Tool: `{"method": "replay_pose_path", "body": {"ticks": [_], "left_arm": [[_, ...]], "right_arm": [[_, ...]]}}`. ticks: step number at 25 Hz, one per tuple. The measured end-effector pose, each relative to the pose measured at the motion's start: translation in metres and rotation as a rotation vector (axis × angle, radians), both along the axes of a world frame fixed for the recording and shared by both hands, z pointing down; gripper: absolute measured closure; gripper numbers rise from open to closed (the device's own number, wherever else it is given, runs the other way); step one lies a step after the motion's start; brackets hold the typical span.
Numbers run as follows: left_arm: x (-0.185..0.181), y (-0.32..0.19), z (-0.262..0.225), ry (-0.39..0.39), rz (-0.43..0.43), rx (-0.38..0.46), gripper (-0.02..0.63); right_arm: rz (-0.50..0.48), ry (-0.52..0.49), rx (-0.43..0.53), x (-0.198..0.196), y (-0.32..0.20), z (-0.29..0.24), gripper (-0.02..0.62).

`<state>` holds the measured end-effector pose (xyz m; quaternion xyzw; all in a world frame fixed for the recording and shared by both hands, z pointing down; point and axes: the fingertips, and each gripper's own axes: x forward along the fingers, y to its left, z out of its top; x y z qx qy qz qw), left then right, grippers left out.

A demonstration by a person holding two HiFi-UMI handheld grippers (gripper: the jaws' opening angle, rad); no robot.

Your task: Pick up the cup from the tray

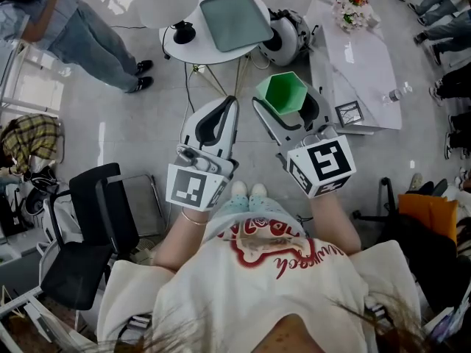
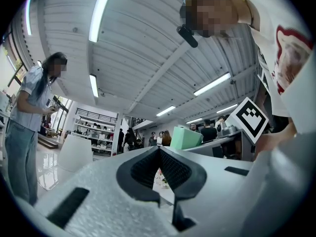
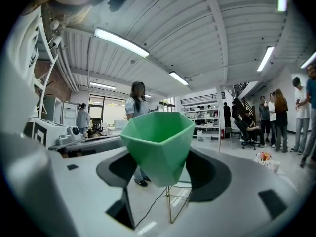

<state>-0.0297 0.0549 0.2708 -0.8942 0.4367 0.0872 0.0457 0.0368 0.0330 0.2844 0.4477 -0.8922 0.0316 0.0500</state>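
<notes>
My right gripper (image 1: pixel 288 106) is shut on a green faceted cup (image 1: pixel 284 91), held upright in the air with its mouth open to the head view. In the right gripper view the cup (image 3: pixel 158 141) fills the gap between the black pads of the right gripper (image 3: pixel 163 168), which press on its two sides. The grey-green tray (image 1: pixel 235 20) lies bare on a small round white table (image 1: pixel 182 48), farther out beyond the cup. My left gripper (image 1: pixel 232 103) hangs beside the right one, its jaws shut on nothing. The left gripper (image 2: pixel 159 154) points at the ceiling, with the cup (image 2: pixel 186 138) to its right.
A black object (image 1: pixel 182 31) sits on the round table beside the tray. To the right stands a long white table (image 1: pixel 353 65) with flowers (image 1: pixel 350 7) and a bottle (image 1: pixel 397 94). A black chair (image 1: pixel 88 226) is at my left. A person (image 1: pixel 81 31) stands at the far left.
</notes>
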Motion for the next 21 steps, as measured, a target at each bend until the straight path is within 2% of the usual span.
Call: {"method": "replay_pose_path", "body": {"ticks": [21], "left_arm": [[-0.0027, 0.0047, -0.0020, -0.014, 0.005, 0.019, 0.594]], "right_arm": [[-0.004, -0.011, -0.004, -0.0052, 0.0049, -0.0032, 0.278]]}}
